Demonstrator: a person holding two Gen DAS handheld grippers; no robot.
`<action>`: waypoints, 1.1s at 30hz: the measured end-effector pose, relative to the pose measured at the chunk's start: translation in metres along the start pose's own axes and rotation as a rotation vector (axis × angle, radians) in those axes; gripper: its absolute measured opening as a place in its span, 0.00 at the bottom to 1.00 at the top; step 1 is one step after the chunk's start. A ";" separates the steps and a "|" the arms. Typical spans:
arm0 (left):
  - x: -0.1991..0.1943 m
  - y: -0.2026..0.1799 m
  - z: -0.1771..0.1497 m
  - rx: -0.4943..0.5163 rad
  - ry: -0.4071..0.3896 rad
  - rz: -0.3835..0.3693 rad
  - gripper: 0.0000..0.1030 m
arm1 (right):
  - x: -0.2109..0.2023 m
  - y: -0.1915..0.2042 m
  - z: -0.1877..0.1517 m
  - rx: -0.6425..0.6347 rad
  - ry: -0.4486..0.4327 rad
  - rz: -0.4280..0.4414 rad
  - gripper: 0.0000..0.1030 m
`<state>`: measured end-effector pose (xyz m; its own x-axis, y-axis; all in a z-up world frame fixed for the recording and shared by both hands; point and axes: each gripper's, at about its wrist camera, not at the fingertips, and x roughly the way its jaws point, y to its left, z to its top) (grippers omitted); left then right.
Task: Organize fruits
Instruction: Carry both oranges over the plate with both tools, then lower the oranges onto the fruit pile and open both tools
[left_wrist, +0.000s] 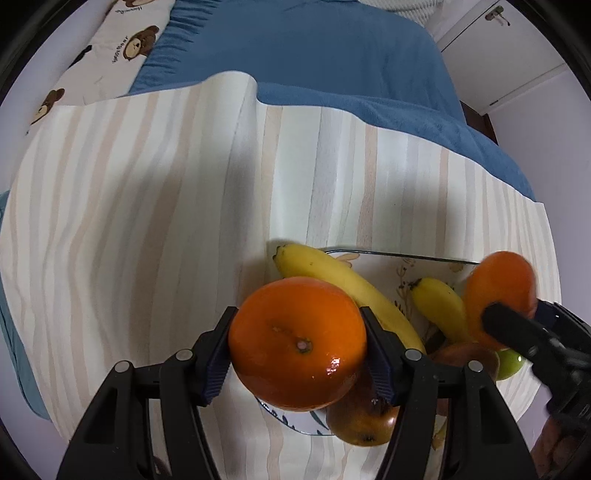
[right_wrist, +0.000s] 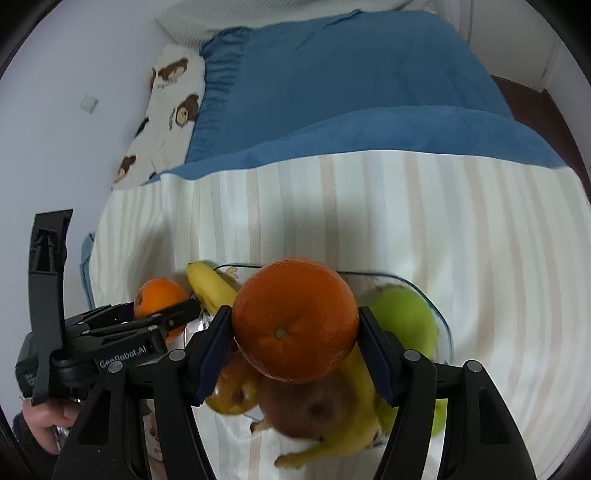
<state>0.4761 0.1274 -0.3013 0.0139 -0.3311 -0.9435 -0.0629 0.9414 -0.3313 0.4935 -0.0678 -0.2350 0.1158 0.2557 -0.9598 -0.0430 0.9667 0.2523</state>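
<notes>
The left tool (left_wrist: 297, 350) clamps one orange (left_wrist: 297, 343); the right tool (right_wrist: 295, 332) clamps another orange (right_wrist: 295, 319). Both hang over a glass dish (right_wrist: 443, 332) of bananas (right_wrist: 210, 288) and apples (right_wrist: 404, 317)

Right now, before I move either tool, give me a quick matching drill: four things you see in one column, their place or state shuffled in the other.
Things:
1. left tool
2. right tool
3. green apple
4. long banana

Place or state:
A. lies in the glass dish, not gripped
B. shut on an orange, dish edge below
C. tip pokes past the dish rim
D. shut on an orange above the piled fruit

Pairs: 1-B, 2-D, 3-A, 4-C
</notes>
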 end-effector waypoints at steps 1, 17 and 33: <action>0.002 0.001 0.001 -0.002 0.005 -0.008 0.60 | 0.006 0.003 0.001 -0.014 0.019 0.004 0.67; 0.023 0.020 0.001 -0.069 0.104 -0.106 0.60 | 0.052 0.042 0.001 -0.219 0.174 -0.083 0.68; 0.024 0.028 0.005 -0.097 0.119 -0.111 0.60 | 0.055 0.027 0.009 -0.156 0.165 -0.079 0.73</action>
<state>0.4797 0.1463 -0.3333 -0.0920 -0.4430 -0.8918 -0.1637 0.8901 -0.4253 0.5080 -0.0274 -0.2796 -0.0383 0.1620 -0.9860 -0.1941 0.9668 0.1664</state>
